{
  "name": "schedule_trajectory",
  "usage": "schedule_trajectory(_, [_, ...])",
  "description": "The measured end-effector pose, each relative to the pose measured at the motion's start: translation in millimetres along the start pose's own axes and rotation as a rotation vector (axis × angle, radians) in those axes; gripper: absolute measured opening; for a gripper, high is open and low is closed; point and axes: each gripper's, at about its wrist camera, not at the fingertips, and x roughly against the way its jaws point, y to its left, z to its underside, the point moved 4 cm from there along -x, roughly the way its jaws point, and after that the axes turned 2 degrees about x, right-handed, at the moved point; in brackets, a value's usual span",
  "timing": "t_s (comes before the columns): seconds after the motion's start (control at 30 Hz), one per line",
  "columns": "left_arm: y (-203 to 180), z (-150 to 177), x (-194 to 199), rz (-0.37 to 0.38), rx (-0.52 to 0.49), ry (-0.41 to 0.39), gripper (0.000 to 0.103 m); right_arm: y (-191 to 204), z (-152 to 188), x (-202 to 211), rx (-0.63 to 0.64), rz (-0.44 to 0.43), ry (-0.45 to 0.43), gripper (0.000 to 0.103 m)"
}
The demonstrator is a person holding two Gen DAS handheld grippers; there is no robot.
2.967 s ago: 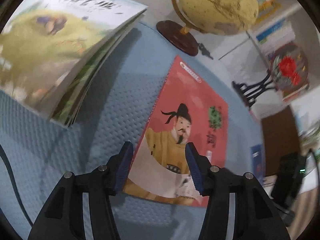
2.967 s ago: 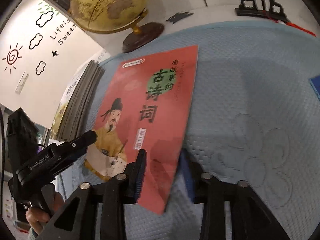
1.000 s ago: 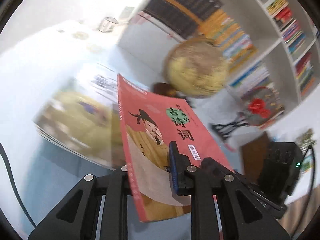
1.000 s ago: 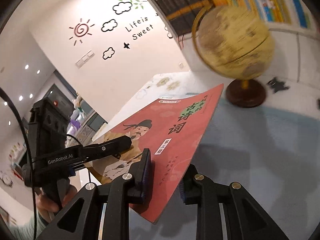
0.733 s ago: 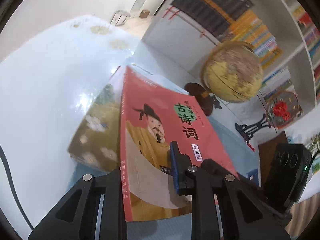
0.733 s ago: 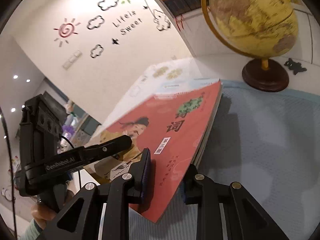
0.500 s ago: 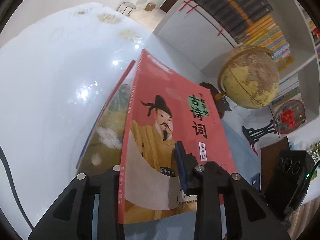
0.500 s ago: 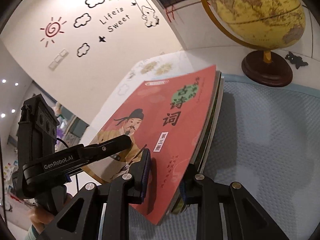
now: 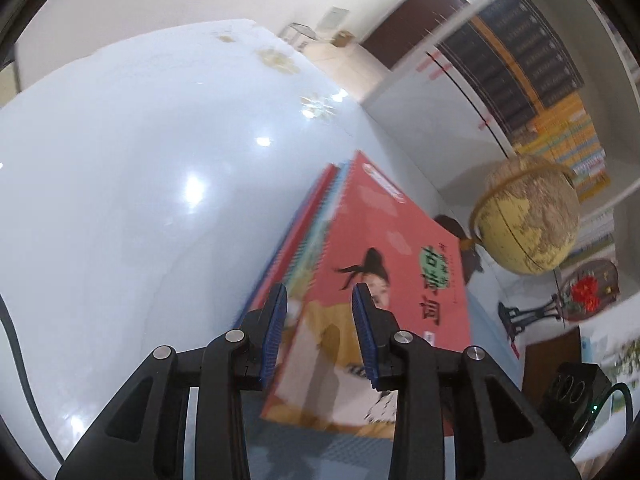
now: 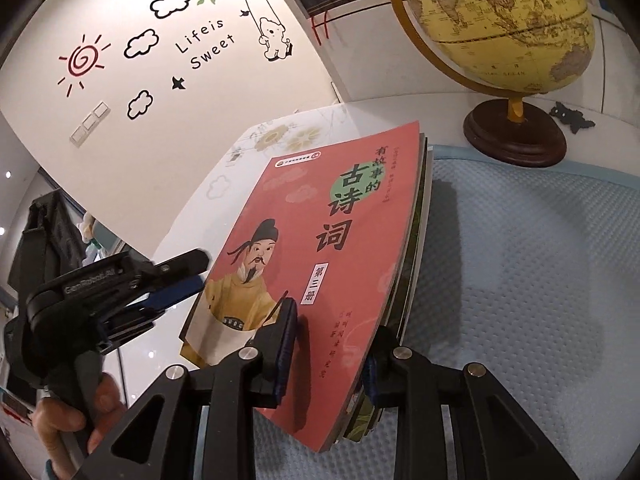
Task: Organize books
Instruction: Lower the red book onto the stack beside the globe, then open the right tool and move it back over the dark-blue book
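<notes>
A red book [image 10: 320, 240] with a robed man on its cover lies on top of a stack of books [image 10: 416, 272] at the left end of a blue mat [image 10: 520, 280]. My right gripper [image 10: 332, 328] has the red book's near edge between its jaws. They are opening, with one pad just over the cover and the other tucked under the edge. My left gripper [image 10: 198, 270] sits beside the book's left edge with its jaws opening and nothing in them. The left wrist view shows the red book [image 9: 384, 248] blurred beyond the left gripper [image 9: 318, 304].
A yellow globe [image 10: 500, 20] on a dark wooden base stands behind the stack. A glossy white table [image 9: 140, 160] spreads to the left. A red fan ornament [image 9: 588, 292] on a black stand and bookshelves are at the right. A hand [image 10: 80, 420] holds the left gripper.
The red book came down onto the stack and lies flat. The left gripper let go and drew back off the book's left edge. The right jaws widened a little.
</notes>
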Motion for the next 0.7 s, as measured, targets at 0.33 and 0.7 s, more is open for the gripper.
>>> schedule_trajectory(0.33, [23, 51, 31, -0.062, 0.041, -0.035, 0.031, -9, 20, 20, 0.011, -0.021, 0.058, 0.031])
schedule_trajectory(0.7, [-98, 177, 1, -0.046, -0.166, 0.137, 0.043, -217, 92, 195, -0.143, 0.124, -0.01, 0.057])
